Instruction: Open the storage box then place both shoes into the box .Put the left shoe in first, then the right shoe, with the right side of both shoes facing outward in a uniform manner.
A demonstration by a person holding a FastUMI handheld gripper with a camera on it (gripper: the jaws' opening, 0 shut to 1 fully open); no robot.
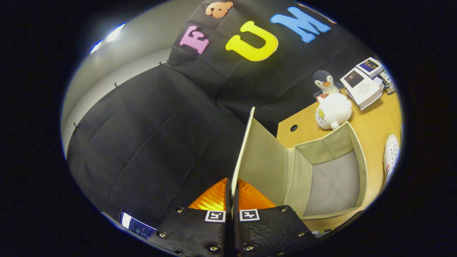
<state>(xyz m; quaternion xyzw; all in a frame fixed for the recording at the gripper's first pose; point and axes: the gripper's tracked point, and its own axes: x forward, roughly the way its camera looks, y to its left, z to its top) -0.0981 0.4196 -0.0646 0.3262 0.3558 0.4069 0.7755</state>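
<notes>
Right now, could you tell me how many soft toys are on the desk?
2. A penguin toy stands beyond the open storage box, beside the booklets; a white round plush lies just in front of it, touching the box's far wall. The gripper pinches the raised lid. Others could be hidden.

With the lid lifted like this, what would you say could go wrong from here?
1. The tongs pinch only the thin edge of the lid; it may slip free and fall shut over the storage box.
2. Pulling the lid further could drag or tip the light fabric box.
3. The white plush toy sits right against the box's far wall and may get nudged.
</notes>
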